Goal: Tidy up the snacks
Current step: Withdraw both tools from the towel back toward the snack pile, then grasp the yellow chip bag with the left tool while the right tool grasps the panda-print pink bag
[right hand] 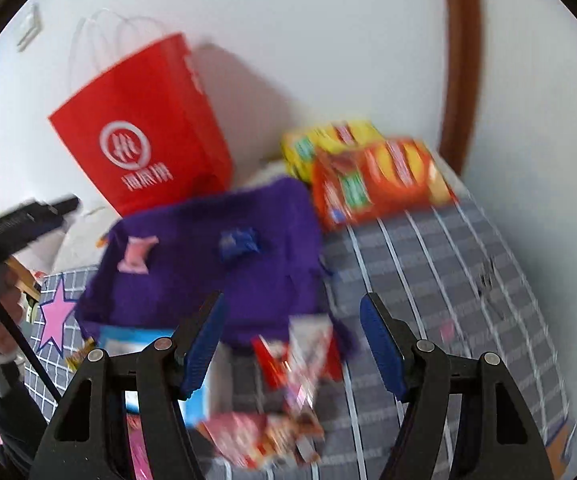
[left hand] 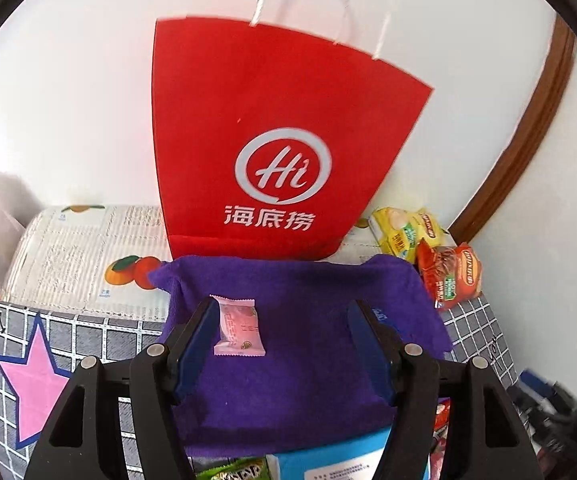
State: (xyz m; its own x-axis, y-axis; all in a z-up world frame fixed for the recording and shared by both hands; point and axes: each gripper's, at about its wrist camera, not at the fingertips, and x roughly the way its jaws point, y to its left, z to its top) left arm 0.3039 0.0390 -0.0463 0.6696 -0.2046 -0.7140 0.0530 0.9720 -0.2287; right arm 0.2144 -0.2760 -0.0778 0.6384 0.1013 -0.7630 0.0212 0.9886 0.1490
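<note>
One "Hi" logo marks the red bag (left hand: 272, 132).

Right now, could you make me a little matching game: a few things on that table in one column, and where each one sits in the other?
Things:
1. red paper bag
2. pink candy
3. orange snack packet
4. pink star

Places:
A. lying on the purple cloth
B. printed on the checked table cover
C. standing against the white wall
D. beside the yellow packet, right of the cloth

Pairs: 1-C, 2-A, 3-D, 4-B
</note>
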